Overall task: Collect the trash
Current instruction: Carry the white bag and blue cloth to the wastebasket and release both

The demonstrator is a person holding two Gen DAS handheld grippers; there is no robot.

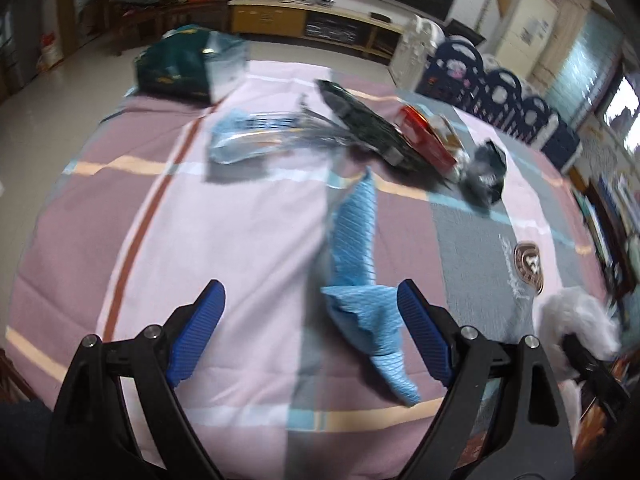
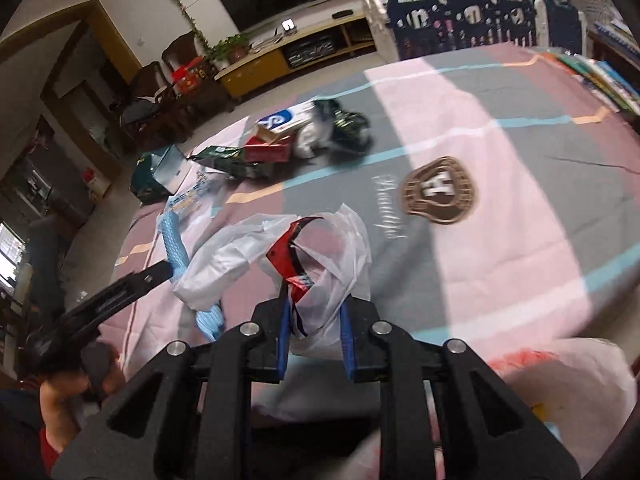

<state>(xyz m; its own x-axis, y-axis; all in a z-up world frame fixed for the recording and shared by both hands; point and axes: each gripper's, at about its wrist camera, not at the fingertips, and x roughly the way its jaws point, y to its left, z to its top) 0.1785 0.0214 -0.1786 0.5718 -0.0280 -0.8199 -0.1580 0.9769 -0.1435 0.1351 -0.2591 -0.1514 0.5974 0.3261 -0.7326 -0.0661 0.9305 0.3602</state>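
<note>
Collecting underway | right gripper [image 2: 314, 334] clenched on white plastic bag [image 2: 280, 256] | left gripper [image 1: 308, 336] spread wide over blue cloth [image 1: 360, 280] (ungrabbed) | wrappers [image 1: 360, 128] left mid-table

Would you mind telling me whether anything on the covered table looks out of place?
Yes: wrappers and boxes lie heaped askew at the far side, and a crumpled blue cloth sprawls across the cover.

wrappers [image 1: 360, 132] lie on the bedspread [image 1: 248, 240] beyond the cloth [image 1: 360, 248].
</note>
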